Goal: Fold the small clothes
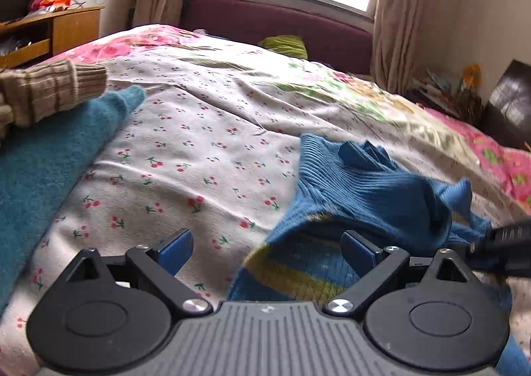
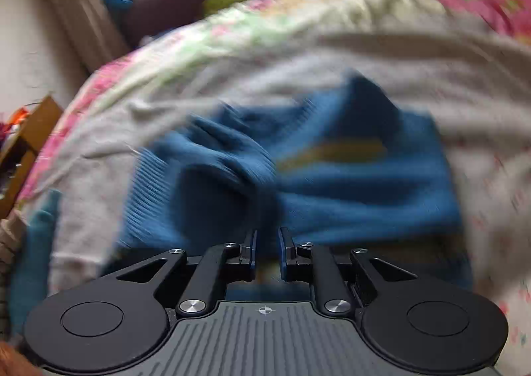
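A small blue ribbed-knit sweater [image 1: 371, 190] with yellow-green stripes is lying crumpled on the cherry-print bedsheet [image 1: 186, 157], its ribbed hem bunching upward. The left gripper [image 1: 267, 248] is hovering at the sweater's striped near edge, fingers spread wide and grasping nothing. The right gripper [image 2: 267, 248] is pinching a fold of the sweater between nearly closed fingers; its view is motion-blurred.
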A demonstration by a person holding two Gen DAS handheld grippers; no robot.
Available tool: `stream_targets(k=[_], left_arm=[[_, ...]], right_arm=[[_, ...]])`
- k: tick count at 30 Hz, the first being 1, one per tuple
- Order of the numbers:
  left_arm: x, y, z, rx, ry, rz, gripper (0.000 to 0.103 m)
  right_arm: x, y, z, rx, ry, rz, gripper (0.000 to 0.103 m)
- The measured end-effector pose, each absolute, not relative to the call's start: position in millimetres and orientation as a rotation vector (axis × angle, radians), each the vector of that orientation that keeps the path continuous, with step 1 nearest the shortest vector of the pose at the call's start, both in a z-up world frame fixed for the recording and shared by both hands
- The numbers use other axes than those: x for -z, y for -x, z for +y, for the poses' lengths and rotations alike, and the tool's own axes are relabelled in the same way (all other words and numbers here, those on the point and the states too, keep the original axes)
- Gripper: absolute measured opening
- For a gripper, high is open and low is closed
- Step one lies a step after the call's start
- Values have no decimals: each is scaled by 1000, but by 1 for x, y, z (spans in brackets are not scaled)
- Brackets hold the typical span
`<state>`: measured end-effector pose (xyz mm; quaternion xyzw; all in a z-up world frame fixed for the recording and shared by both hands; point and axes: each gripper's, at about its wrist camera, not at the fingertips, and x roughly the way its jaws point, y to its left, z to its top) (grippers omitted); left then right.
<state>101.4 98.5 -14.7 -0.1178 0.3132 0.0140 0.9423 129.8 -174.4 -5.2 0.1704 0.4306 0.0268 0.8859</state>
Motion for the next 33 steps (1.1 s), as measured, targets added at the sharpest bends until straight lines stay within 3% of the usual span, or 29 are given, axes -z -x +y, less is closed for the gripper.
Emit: stream_targets(k=[2,8,12,22,25,27,33], left_arm=[[16,-101,94,-33,215,645,103],[25,-111,89,-89,173,680,103],[34,-122,97,-166,178,716,103],[36,-126,120,-296,210,689,103],[37,-126,117,-293,195,690,103],[36,-126,118,-291,201,690,103],[36,-126,118,-288,202,690,103]], right_arm=[[12,-121,-181,-58,-369,871,13],[-17,-127,-164,-87,-197,734,30],[-28,-164,-146,-103,-116,677,32],[2,-240,-58,-223,260,792,43],[9,-248,-58,-212,264,818,37],[3,-251,-70,-226,158,838,14],[-29,-241,-112,-210,-66,801,9]])
